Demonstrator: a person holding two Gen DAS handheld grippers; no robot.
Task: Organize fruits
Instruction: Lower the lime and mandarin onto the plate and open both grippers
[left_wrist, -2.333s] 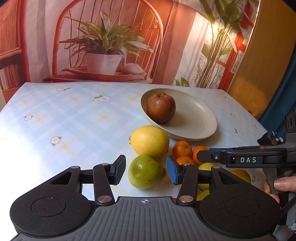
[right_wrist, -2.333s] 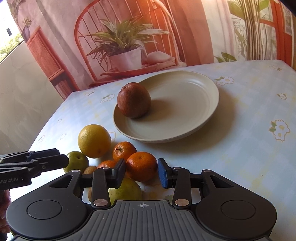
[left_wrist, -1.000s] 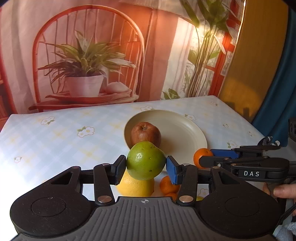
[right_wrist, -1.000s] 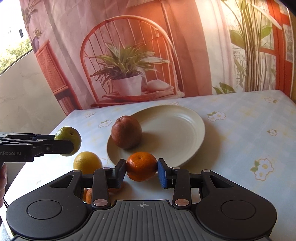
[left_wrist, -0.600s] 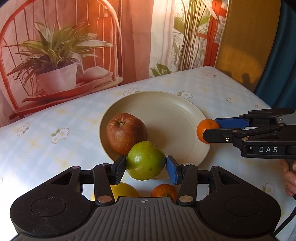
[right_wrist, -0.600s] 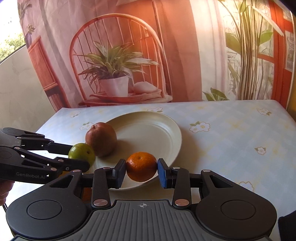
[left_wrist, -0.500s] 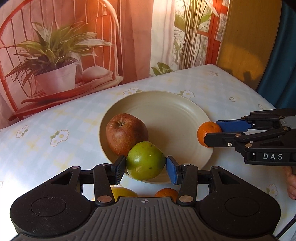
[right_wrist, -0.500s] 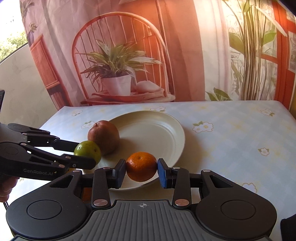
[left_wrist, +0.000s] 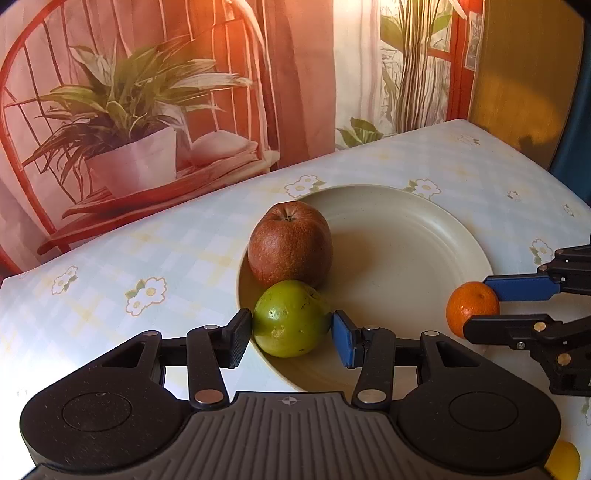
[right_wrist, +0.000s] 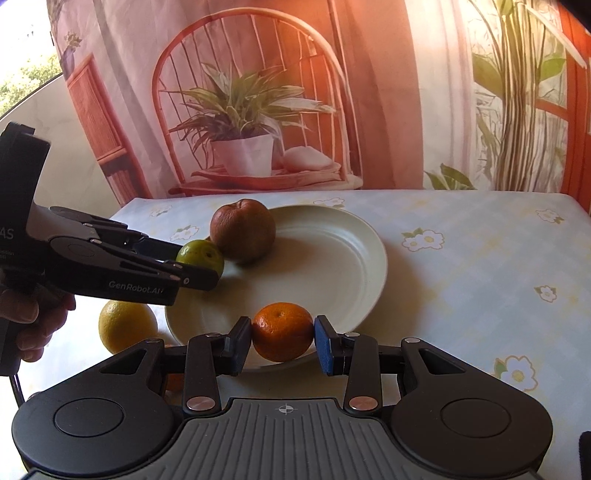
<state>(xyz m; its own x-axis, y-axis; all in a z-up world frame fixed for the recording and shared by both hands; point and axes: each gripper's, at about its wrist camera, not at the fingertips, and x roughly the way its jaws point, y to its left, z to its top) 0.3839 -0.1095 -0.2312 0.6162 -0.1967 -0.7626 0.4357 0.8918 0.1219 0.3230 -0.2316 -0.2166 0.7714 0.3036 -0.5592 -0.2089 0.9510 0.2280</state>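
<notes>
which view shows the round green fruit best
The left wrist view: the round green fruit sits centred and whole between the left gripper pads, beside the brown-red apple. The right wrist view shows it small and partly hidden behind that gripper.

Left gripper (left_wrist: 291, 334) angled steeply downward, jaws clamped from nine and three o'clock around a green fruit (left_wrist: 291, 323). Right gripper (right_wrist: 282, 341) tilted down more gently, pads squeezed tight on an orange mandarin (right_wrist: 282, 331). Left hand (right_wrist: 31, 317) at nine o'clock in the right wrist view, fingers wrapped round the handle.
</notes>
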